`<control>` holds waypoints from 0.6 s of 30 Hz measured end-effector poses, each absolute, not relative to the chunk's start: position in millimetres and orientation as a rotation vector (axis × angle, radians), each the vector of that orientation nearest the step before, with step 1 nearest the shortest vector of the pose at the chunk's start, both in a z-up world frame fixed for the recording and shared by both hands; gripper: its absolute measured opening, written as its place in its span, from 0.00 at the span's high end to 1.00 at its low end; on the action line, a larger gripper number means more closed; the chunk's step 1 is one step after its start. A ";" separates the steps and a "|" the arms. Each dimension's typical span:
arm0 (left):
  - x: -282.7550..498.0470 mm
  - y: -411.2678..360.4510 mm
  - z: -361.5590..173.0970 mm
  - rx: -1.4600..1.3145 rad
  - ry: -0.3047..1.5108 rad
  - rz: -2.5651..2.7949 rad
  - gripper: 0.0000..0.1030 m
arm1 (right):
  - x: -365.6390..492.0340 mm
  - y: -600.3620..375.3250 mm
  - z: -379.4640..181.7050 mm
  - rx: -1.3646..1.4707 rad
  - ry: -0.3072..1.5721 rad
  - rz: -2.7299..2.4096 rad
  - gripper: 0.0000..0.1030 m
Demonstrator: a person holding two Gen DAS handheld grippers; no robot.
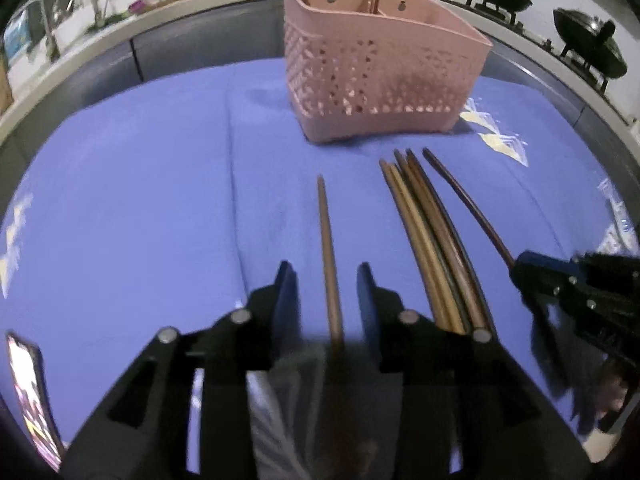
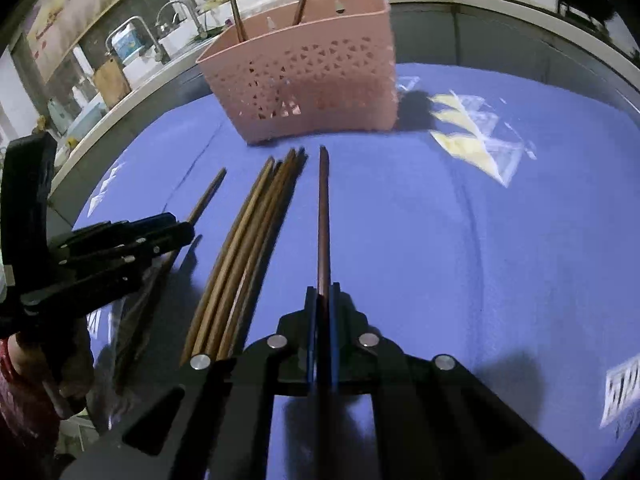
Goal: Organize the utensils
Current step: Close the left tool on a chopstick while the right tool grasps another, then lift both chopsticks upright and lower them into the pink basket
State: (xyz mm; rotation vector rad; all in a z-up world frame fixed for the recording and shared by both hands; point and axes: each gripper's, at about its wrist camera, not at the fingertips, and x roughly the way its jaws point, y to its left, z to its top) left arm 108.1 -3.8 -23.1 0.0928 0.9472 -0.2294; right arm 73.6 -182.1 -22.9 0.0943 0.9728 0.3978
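1. Left wrist view: the left tongs (image 1: 326,280) are seen parted, with a lone brown chopstick (image 1: 327,252) lying on the blue cloth (image 1: 140,200) between the two fingers; no pad is seen pressing on it, so it is taken as released.
2. A bundle (image 1: 428,240) of several tan and brown chopsticks is laid side by side just right of those tongs, tips toward the basket (image 1: 380,76).
3. The basket is pink, perforated with small triangular holes, and stands upright on the cloth beyond the sticks; two sticks are seen standing in it.
4. At the right edge, the right tongs (image 1: 520,266) are clenched on the end of a dark stick (image 1: 468,204).
5. Right wrist view: the right tongs (image 2: 323,294) are closed on a reddish-brown dark stick (image 2: 323,216), slim and tapered, pointing toward the basket (image 2: 312,80).
6. The bundle (image 2: 244,248) lies just left of it on the cloth (image 2: 460,240), and the lone chopstick (image 2: 208,196) further left, under the left tongs (image 2: 184,234).
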 end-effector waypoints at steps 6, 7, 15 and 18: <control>137.3 -10.1 -22.8 0.151 0.911 -0.255 0.87 | 134.9 -163.8 -18.7 0.045 0.981 0.406 0.92; 139.7 -10.2 -22.4 0.139 0.911 -0.271 0.94 | 141.4 -162.3 -18.7 0.048 0.983 0.411 0.92; 118.1 2.1 29.3 0.039 0.792 -0.346 0.96 | 133.5 -178.8 11.8 0.172 0.927 0.506 0.95; 92.5 18.6 74.6 -0.020 0.653 -0.368 0.96 | 100.3 -196.7 46.8 0.206 0.771 0.507 0.95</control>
